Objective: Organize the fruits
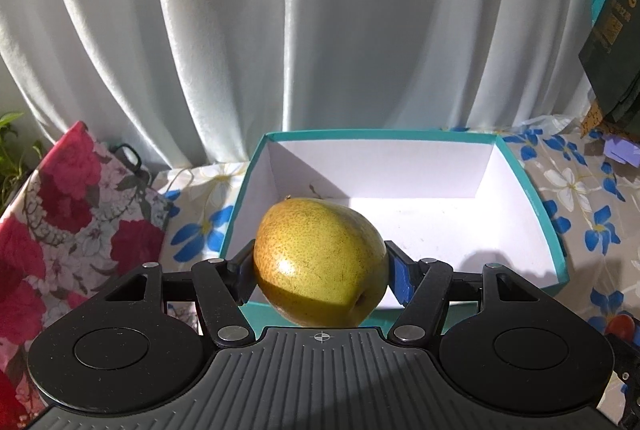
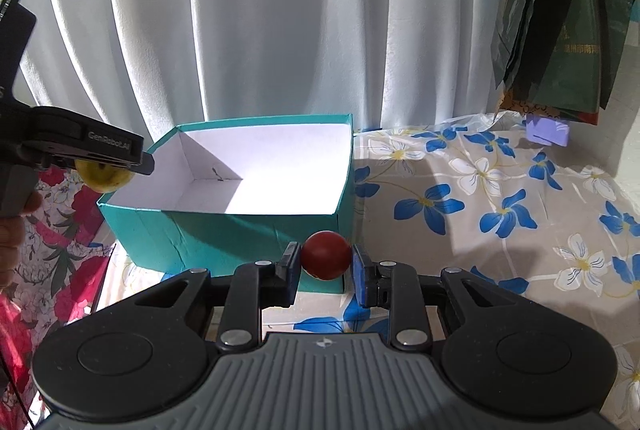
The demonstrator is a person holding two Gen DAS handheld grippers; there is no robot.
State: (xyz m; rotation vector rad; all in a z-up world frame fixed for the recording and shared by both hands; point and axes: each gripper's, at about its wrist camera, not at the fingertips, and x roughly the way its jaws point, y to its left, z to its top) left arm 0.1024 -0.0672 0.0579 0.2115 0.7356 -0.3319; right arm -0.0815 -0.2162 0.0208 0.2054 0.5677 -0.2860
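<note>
Clamped in the left hand-held gripper [image 1: 320, 270], a speckled yellow-green pear [image 1: 320, 262] hangs over the near rim of the teal box [image 1: 536, 197], whose white inside looks bare. Its rounded skin gives the pads little purchase, so it may slip and fall outside. The right hand-held gripper [image 2: 325, 266] pinches a small red fruit [image 2: 326, 254] in front of the box on the flowered surface [image 2: 500, 197]; both heading in together risks a knock.
</note>
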